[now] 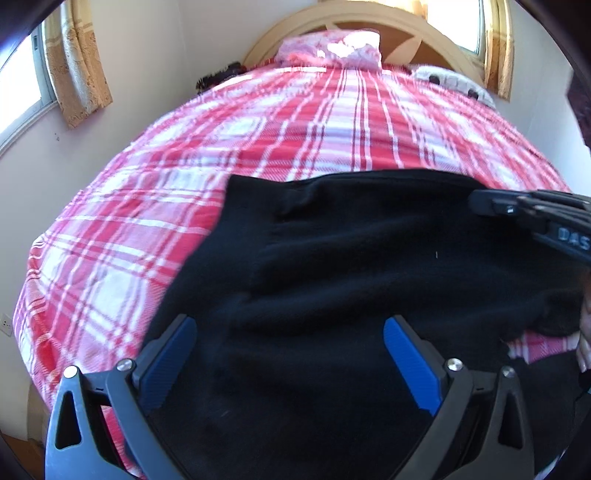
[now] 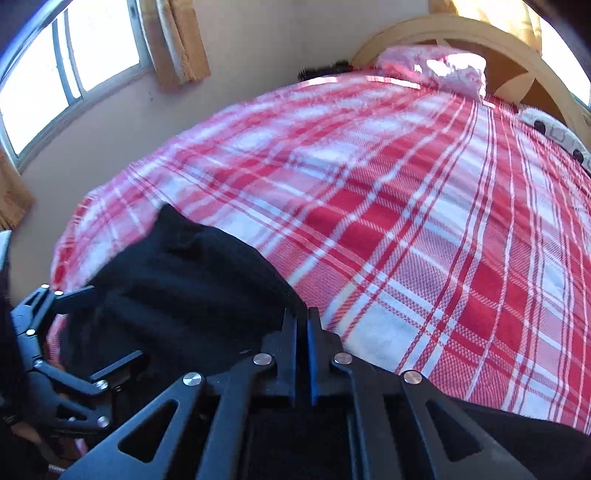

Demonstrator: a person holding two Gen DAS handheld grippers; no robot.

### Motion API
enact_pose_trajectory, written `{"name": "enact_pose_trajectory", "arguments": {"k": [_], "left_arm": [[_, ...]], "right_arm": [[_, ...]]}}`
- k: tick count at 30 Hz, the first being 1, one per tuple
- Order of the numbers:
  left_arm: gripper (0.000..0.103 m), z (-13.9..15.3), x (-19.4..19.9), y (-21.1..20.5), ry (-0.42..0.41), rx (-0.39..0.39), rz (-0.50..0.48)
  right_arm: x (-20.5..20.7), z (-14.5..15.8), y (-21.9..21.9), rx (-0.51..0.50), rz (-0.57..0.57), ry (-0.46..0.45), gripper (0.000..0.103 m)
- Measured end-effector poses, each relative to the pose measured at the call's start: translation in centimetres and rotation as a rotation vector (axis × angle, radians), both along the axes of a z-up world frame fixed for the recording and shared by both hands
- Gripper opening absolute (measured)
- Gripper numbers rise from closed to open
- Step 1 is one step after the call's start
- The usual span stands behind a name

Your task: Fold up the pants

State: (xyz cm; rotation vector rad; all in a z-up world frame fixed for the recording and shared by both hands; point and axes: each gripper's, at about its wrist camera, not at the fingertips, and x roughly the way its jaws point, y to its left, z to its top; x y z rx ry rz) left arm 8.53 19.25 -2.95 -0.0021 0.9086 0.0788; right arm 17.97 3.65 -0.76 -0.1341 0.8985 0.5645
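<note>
Black pants (image 1: 351, 258) lie partly folded on a red and white plaid bedspread (image 1: 258, 129). My left gripper (image 1: 290, 339) is open, its blue pads spread wide just above the pants, holding nothing. My right gripper (image 2: 303, 325) is shut, its jaws pressed together at the pants' right edge (image 2: 184, 280); whether cloth is pinched between them I cannot tell. In the left wrist view the right gripper (image 1: 517, 208) reaches in from the right over the pants. In the right wrist view the left gripper (image 2: 92, 325) is at the lower left, open over the pants.
The bed fills both views, with a wooden headboard (image 1: 369, 22) and a pink pillow (image 1: 332, 48) at the far end. A white patterned object (image 1: 454, 83) lies at the far right. Windows with tan curtains (image 1: 79, 62) line the left wall.
</note>
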Motion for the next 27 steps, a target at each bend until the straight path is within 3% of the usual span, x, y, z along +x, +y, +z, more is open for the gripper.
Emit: {"name": "enact_pose_trajectory", "arguments": {"k": [4, 8, 16, 21, 27], "left_arm": [[0.103, 1.7, -2.6, 1.2, -0.057, -0.033, -0.025], [0.103, 3.0, -5.0, 2.6, -0.096, -0.035, -0.042], [0.103, 3.2, -6.7, 4.5, -0.089, -0.074, -0.033], [0.103, 3.9, -5.2, 2.4, -0.08, -0.093, -0.074], [0.103, 2.8, 0.6, -1.7, 0.034, -0.082, -0.062]], "right_arm": [[-4.9, 3.6, 0.4, 0.03, 0.039, -0.12, 0.005], [-10.4, 4.5, 1.1, 0.045, 0.109, -0.17, 0.005], [-20.8, -1.0, 3.4, -0.08, 0.245, -0.195, 0.005], [-22.6, -4.3, 4.4, -0.152, 0.254, -0.206, 0.005], [-22.2, -4.4, 3.9, -0.129, 0.216, -0.222, 0.005]]}}
